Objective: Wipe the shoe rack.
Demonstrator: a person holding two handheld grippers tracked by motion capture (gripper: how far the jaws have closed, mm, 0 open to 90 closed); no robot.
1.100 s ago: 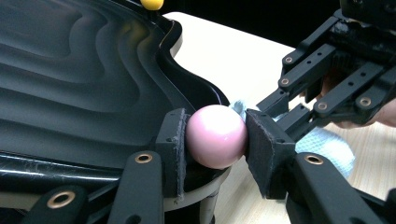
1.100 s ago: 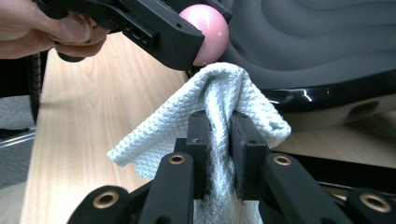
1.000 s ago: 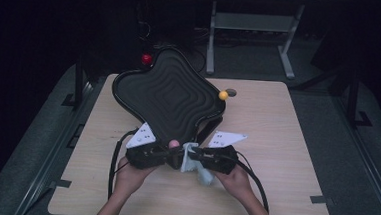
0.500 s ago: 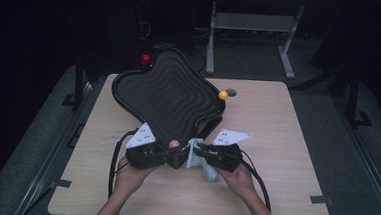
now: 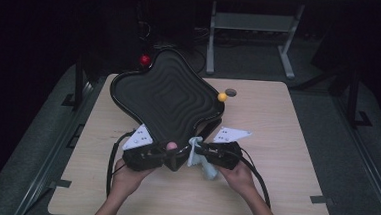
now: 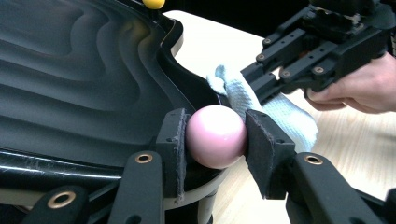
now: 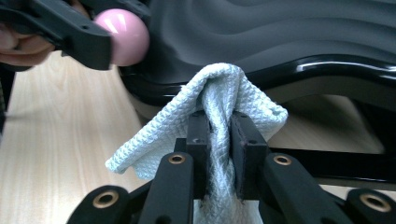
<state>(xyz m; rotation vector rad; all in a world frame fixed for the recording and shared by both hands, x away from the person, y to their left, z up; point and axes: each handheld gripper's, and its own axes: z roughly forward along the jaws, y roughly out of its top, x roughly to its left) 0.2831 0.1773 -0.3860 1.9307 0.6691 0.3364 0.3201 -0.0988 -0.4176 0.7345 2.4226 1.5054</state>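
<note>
A black wavy tray point(image 5: 165, 98) with a scalloped rim stands tilted on the wooden table point(image 5: 275, 158). Its near corner bears a pink ball point(image 6: 216, 135) point(image 5: 171, 146) point(image 7: 123, 36), and my left gripper point(image 6: 214, 140) point(image 5: 168, 156) is shut on that ball, one pad on each side. My right gripper point(image 7: 218, 135) point(image 5: 200, 150) is shut on a bunched pale blue cloth point(image 7: 219, 100) point(image 6: 243, 91) point(image 5: 195, 158). The cloth's fold stands against the tray's black rim point(image 7: 299, 70), just right of the pink ball.
A yellow ball point(image 5: 222, 97) point(image 6: 153, 3) sits at the tray's right corner and a red ball point(image 5: 145, 60) at its far corner. A small dark disc point(image 5: 231, 92) lies on the table beside the yellow ball. Black cables trail from both grippers toward the table's front.
The right gripper with the cloth has shifted slightly left toward the tray's near corner. The left gripper and the pink ball have stayed put.
</note>
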